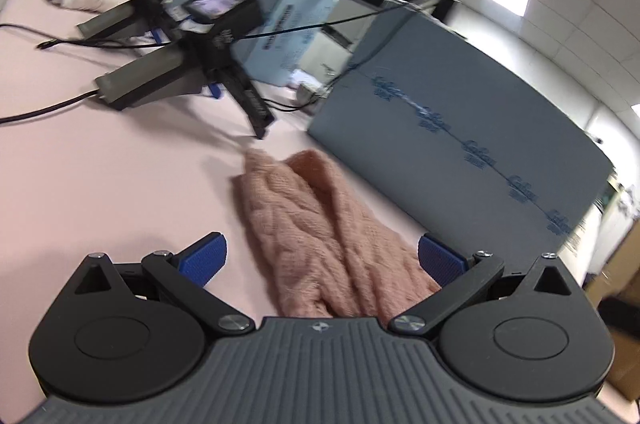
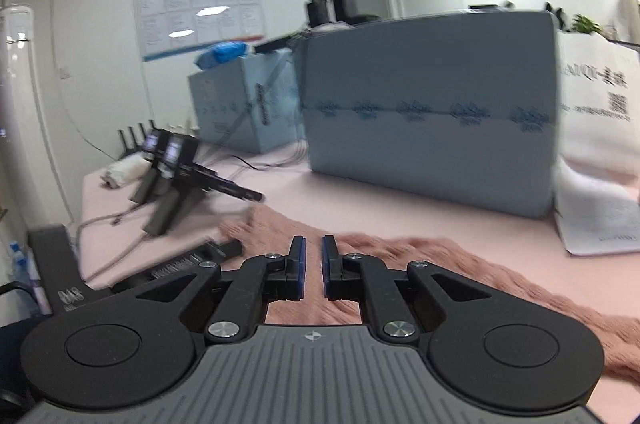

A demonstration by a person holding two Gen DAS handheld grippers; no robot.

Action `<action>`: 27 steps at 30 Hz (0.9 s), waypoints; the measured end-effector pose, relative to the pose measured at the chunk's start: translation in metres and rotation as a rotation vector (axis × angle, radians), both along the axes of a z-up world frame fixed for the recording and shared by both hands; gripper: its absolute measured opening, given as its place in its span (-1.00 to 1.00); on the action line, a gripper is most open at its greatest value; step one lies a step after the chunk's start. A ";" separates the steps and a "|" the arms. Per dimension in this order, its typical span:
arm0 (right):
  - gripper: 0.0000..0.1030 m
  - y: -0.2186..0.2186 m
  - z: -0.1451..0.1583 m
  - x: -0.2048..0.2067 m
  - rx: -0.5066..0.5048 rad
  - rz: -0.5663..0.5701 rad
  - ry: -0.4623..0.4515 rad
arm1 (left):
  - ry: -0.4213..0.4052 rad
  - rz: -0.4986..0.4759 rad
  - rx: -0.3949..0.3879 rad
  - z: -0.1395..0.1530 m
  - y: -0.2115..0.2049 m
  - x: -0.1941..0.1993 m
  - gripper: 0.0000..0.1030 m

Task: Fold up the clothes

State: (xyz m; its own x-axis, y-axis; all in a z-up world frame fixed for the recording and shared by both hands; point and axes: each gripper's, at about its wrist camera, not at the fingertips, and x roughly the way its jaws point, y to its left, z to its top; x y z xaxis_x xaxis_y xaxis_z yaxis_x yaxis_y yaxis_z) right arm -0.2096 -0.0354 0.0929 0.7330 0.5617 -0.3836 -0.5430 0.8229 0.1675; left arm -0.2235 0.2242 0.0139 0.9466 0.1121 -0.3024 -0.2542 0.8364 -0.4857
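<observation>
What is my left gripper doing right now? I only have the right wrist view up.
Observer: The left gripper is open, with its blue pads spread wide apart.
Operator: Is anything between the pads?
Observer: Yes. A bunched length of the pink knit sweater runs between them on the table, but it is not pinched.
</observation>
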 end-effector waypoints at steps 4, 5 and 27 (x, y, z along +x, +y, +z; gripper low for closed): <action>-0.50 -0.034 -0.014 -0.006 -0.008 -0.098 0.027 | -0.049 -0.128 0.055 0.004 -0.012 -0.003 1.00; -0.38 -0.045 -0.016 -0.007 0.000 -0.143 0.027 | -0.071 -0.165 0.062 0.005 -0.014 -0.005 1.00; 0.50 -0.240 -0.080 0.022 0.405 -0.821 0.339 | 0.106 -0.496 0.087 -0.003 -0.048 0.025 1.00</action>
State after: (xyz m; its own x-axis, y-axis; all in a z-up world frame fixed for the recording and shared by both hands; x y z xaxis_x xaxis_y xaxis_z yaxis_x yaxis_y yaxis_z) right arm -0.1879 -0.2757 0.0125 0.8414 0.0616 -0.5370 0.3026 0.7696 0.5623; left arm -0.1989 0.1767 0.0108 0.8567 -0.3137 -0.4095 0.1393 0.9050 -0.4019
